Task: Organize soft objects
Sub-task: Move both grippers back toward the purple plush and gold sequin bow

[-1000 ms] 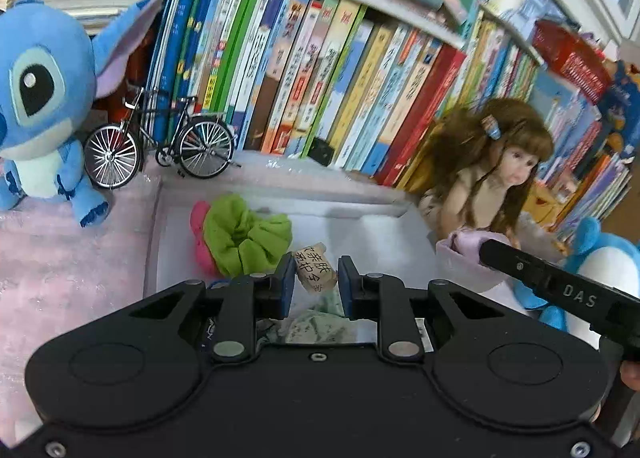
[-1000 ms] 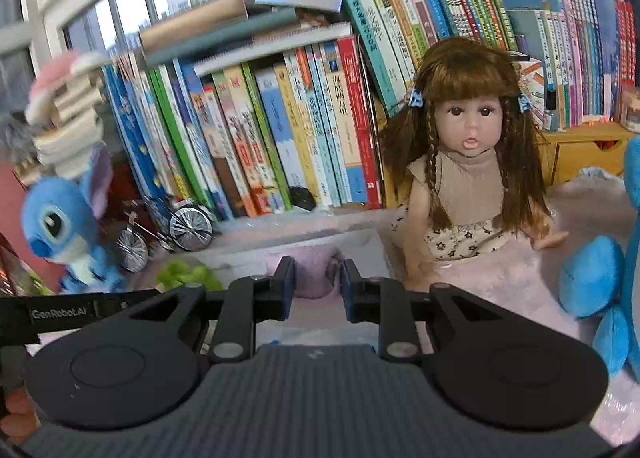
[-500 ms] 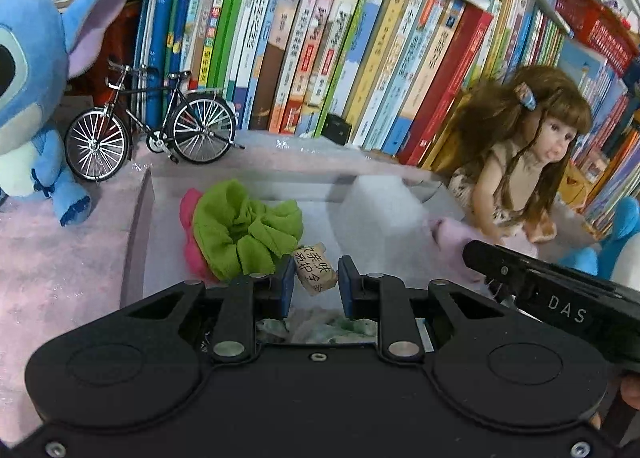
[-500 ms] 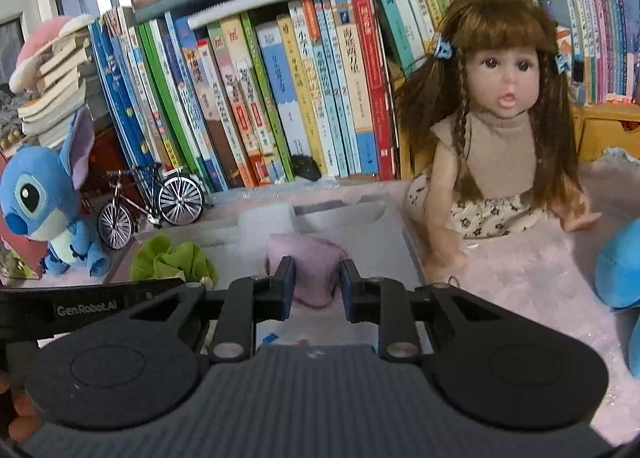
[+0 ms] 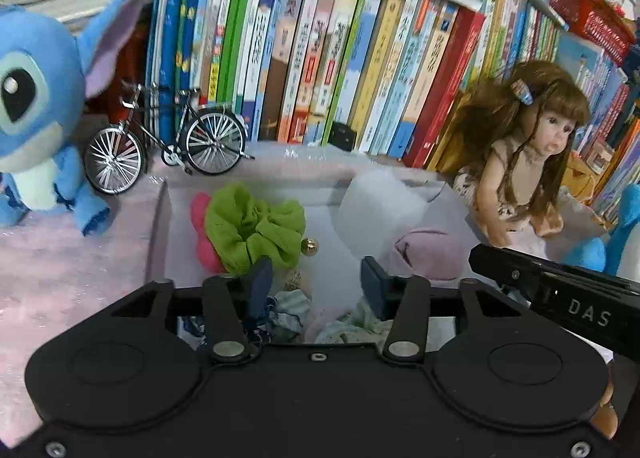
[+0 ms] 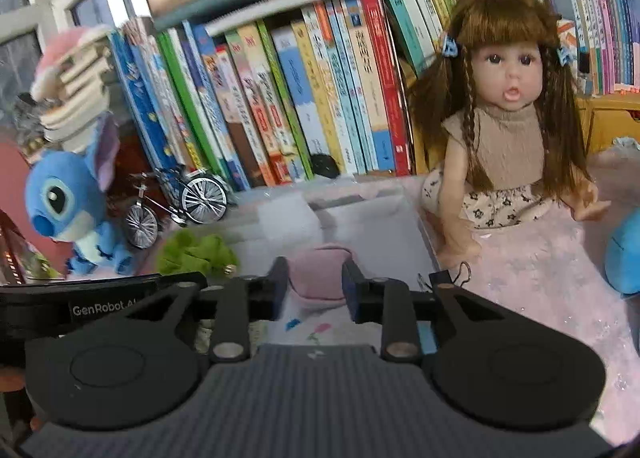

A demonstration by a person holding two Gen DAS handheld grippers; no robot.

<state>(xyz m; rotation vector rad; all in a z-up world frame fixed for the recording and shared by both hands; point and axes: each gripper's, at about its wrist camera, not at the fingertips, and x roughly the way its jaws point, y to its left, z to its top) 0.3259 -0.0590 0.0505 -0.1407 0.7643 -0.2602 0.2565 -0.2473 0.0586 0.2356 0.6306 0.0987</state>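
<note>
Release on both sides. Left wrist view: left gripper (image 5: 316, 282), clamped a second ago on a small tan tag printed with characters, now has its jaws opening, pads apart, nothing pressed between them; the tag is no longer seen there, and striped and patterned cloth (image 5: 292, 316) lies just below the fingers inside the white tray (image 5: 160, 226). Green scrunchie (image 5: 256, 228) sits at the tray's left end over a pink scrunchie (image 5: 200, 234), a small gold bead beside it. Pink pouch (image 5: 428, 254) lies to the right, near the other tool's black arm, which reads "DAS". Right wrist view: right gripper (image 6: 314, 290) likewise opening, pads standing either side of the pink pouch without pressing it; pouch rests in the tray by its right wall, over pale fabric with small printed motifs. Reading: both soft items look delivered into the tray, so this placement appears finished and the hands are free to withdraw for more. The left tool's black arm at lower left reads "GenRobot.AI". Book spines (image 6: 280, 98) behind carry Chinese titles, too small to read. Blue plush (image 6: 68, 210), toy bicycle (image 6: 176, 202) and doll (image 6: 512, 130) stand outside the tray on the pink tabletop.
</note>
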